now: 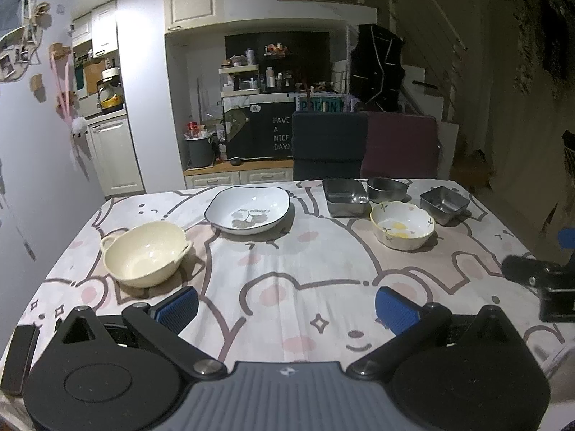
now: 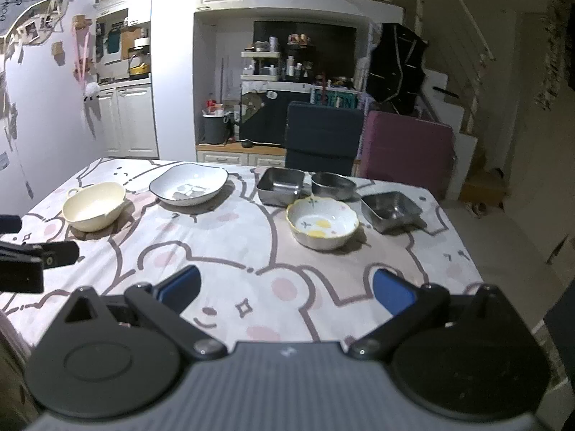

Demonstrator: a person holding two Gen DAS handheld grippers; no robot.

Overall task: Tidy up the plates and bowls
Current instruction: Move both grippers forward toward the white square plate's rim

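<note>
1. Nearest the lens, the left claw (image 1: pixel 285 307) stood spread wide with nothing between its blue pads, low over the near edge of the counter (image 1: pixel 273 280). The right claw (image 2: pixel 285 291) was the same: gaping, empty, over the cloth on the near right.
2. The relation that counts, as I judge it: every dish lay ahead of both claws, none within the fingers' reach. The cream bowl (image 1: pixel 145 251) sat ahead and to the left of the left claw, so the left hand was nearer to it. The flower bowl (image 2: pixel 321 222) sat almost straight ahead of the right claw, making it that hand's piece.
3. The cream bowl was round and deep, upright and empty, with a small handle at each side; the handles lay roughly across the view.
4. The flower bowl was white with a wavy yellow rim, yellow patches inside, upright.
5. Further back, the plate (image 1: pixel 248 208) lay flat, a rounded square in white with a dark rim, well apart from the cream bowl.
6. At the far right stood three steel dishes: a square pan (image 2: pixel 280 185) just beside a round one (image 2: pixel 332 185), both just behind the flower bowl, and a second square pan (image 2: pixel 390 210) off to its right.
7. Nothing was stacked yet.
</note>
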